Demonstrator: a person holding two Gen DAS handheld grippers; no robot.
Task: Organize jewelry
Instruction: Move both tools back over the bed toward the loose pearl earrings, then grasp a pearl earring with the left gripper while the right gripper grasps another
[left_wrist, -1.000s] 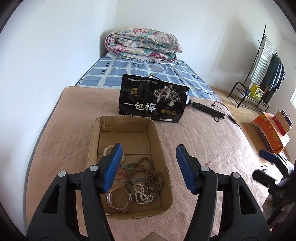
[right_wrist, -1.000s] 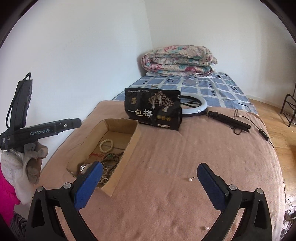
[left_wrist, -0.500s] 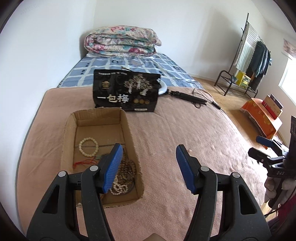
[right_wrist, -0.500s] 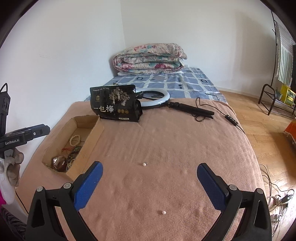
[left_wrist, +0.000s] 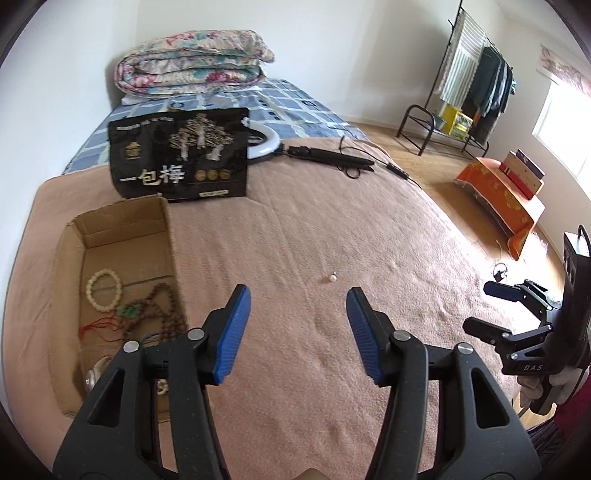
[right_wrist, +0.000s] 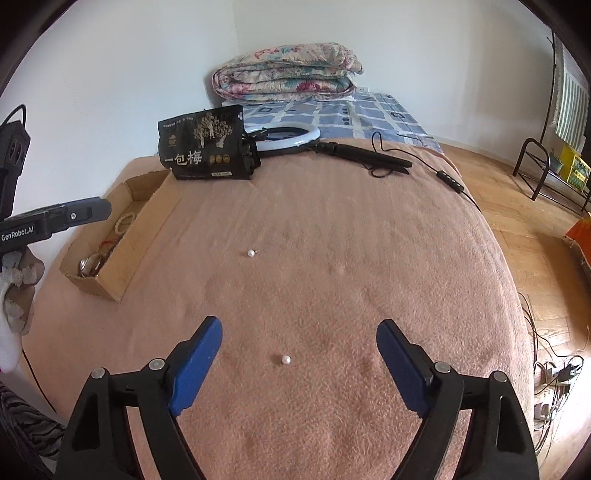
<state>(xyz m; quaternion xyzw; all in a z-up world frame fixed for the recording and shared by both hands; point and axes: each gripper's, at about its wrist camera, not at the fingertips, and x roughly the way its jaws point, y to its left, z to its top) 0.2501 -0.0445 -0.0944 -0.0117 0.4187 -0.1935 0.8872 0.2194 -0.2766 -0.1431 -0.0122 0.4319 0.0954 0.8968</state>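
A shallow cardboard box (left_wrist: 70, 258) lies on the pink blanket at the left, holding a white bead bracelet (left_wrist: 104, 290), brown bead strands (left_wrist: 162, 314) and a red cord. It also shows in the right wrist view (right_wrist: 122, 254). Two loose pearl pieces lie on the blanket: one (left_wrist: 332, 277) ahead of my left gripper (left_wrist: 297, 332), also in the right wrist view (right_wrist: 251, 253); another (right_wrist: 285, 359) lies between the fingers of my right gripper (right_wrist: 299, 365). Both grippers are open and empty. My right gripper also shows in the left wrist view (left_wrist: 491, 308).
A black snack bag (left_wrist: 181, 158) stands behind the box. A ring light (right_wrist: 291, 138) with its black stand and cable lies beyond it. A folded quilt (left_wrist: 192, 66) sits at the bed's far end. A clothes rack (left_wrist: 461, 96) and an orange-covered stool (left_wrist: 506, 195) stand on the wood floor at right.
Both grippers have swung right, away from the box and over the open blanket. The nearer pearl now sits between my right gripper's fingers. Both stay open.
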